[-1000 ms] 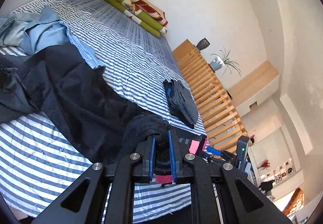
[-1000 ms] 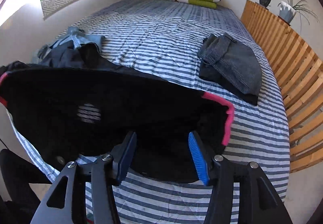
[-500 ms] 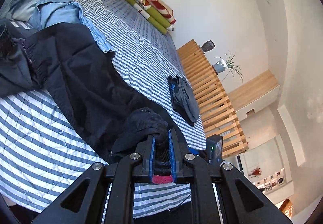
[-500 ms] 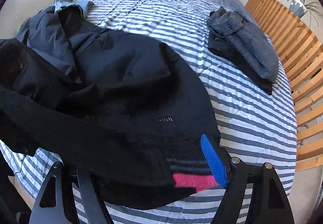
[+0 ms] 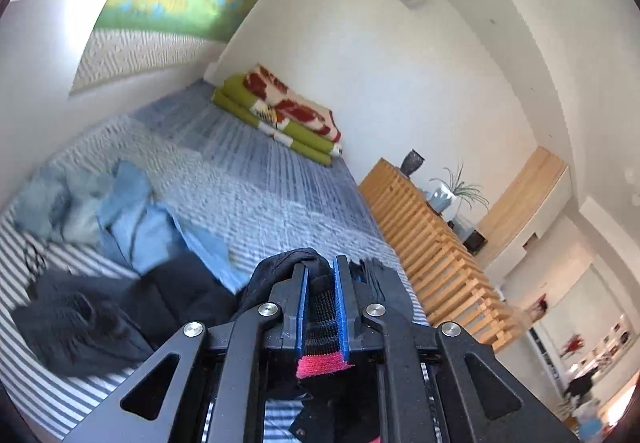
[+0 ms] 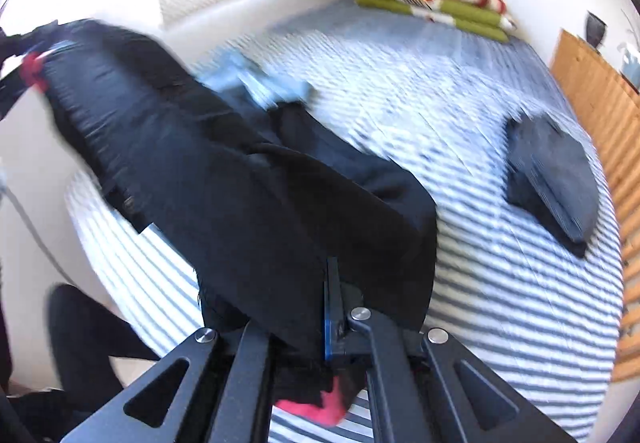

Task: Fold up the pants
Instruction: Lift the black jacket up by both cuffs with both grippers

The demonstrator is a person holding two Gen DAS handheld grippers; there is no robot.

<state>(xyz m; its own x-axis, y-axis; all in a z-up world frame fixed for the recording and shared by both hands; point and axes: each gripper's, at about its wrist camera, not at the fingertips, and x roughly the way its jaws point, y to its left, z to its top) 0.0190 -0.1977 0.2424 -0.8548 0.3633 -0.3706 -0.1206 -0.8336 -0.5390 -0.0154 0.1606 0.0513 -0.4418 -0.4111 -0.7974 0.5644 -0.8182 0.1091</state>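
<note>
No writing could be read anywhere. The left claw (image 5: 320,275) pinched the black pants' (image 6: 248,179) pink-edged waistband and was tilted upward above the striped bed (image 6: 500,283). The right claw (image 6: 320,295) was clamped on the same waistband, the pants stretched between them, legs trailing onto the bed.

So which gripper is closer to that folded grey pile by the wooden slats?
Right. The right gripper holds the black pants just left of the folded grey pile; the left gripper is farther left.
</note>
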